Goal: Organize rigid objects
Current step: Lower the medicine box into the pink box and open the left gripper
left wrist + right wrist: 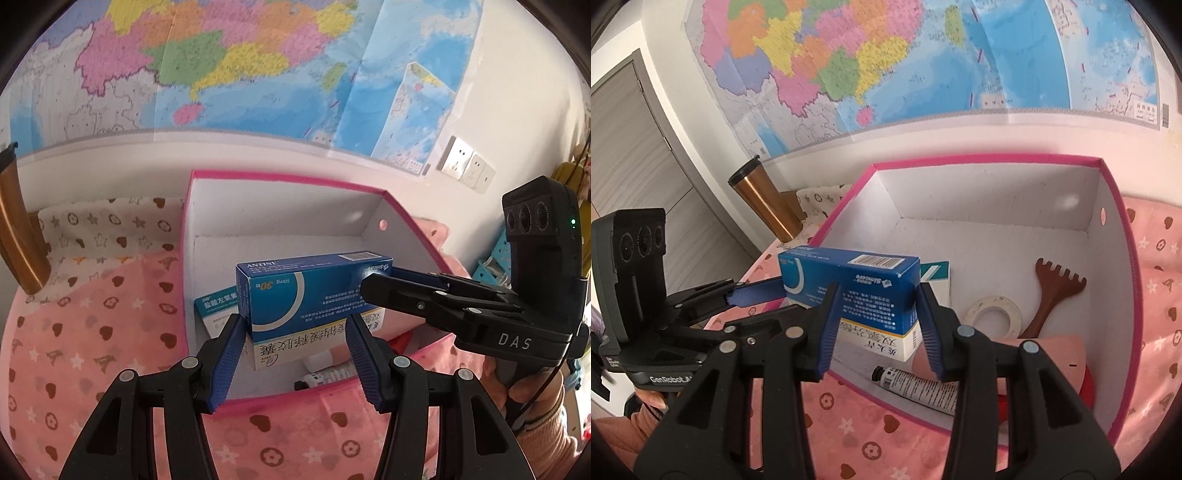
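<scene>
Lying on top of a white and yellow carton (pixel 886 341) inside the pink-rimmed white storage box (pixel 1115 258), the dark blue rectangular medicine carton (pixel 871 291) has its long axis running across the left-hand view and pointing roughly toward the right-hand camera. The right tongs (pixel 875 328) straddle its near end, one blue pad (pixel 827 325) on each side face; from the left wrist view those same tongs (pixel 384 280) reach in from the right and meet the carton's right end. Whether the pads press the cardboard or merely flank it I cannot tell. The left tongs (pixel 295 354) stand spread wide, just short of the carton's long front face and gripping nothing, so the right hand is plainly the nearer one.

Behind the stack lies a teal and white carton (pixel 214 302). Further into the box sit a white tape roll (pixel 993 314), a brown wooden comb-shaped scraper (pixel 1056 295) and a black-capped tube (pixel 916 387) by the near wall. The box rests on a pink heart-patterned cloth (pixel 92 350), with a copper-coloured tumbler (pixel 764 203) beyond.

Any release should be straight down, I judge, keeping the carton square on the stack.
</scene>
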Tool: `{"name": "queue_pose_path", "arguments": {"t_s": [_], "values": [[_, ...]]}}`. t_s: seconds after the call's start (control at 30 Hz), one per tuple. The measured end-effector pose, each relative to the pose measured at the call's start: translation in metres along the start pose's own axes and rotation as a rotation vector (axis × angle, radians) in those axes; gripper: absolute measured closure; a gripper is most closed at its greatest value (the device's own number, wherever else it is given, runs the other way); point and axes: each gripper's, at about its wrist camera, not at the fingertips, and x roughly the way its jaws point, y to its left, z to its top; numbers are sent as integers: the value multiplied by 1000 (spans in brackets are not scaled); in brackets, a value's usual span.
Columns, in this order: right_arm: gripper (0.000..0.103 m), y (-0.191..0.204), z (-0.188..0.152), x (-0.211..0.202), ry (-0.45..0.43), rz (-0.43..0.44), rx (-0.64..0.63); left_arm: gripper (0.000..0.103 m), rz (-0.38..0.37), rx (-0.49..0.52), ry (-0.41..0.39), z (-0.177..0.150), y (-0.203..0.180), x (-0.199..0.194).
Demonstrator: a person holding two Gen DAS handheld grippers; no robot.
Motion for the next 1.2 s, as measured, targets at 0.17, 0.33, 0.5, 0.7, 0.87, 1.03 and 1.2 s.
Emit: {"name": "queue_pose_path", "arguments": {"t_s": [0.17, 0.33, 0.5, 0.7, 0.87, 1.03, 1.2], "values": [[59, -5, -1, 11, 23, -5, 10, 47, 3, -7, 25, -1, 4, 9], [59, -11, -2, 21, 47, -7, 31, 47, 2, -10, 45, -1, 8, 17], [59, -16, -2, 32, 71, -15, 46, 47, 10, 0, 48, 0, 7, 21], [59, -23, -1, 43, 96, -9, 73, 47, 59, 33, 46, 3, 3, 26], [59, -28, 0, 49, 106, -23, 88, 47, 71, 40, 54, 4, 3, 30], [59, -28, 0, 57, 122, -39, 93, 47, 109, 54, 55, 5, 1, 34], [59, -30, 1, 60, 128, -39, 109, 47, 126, 54, 51, 8, 1, 36]]}}
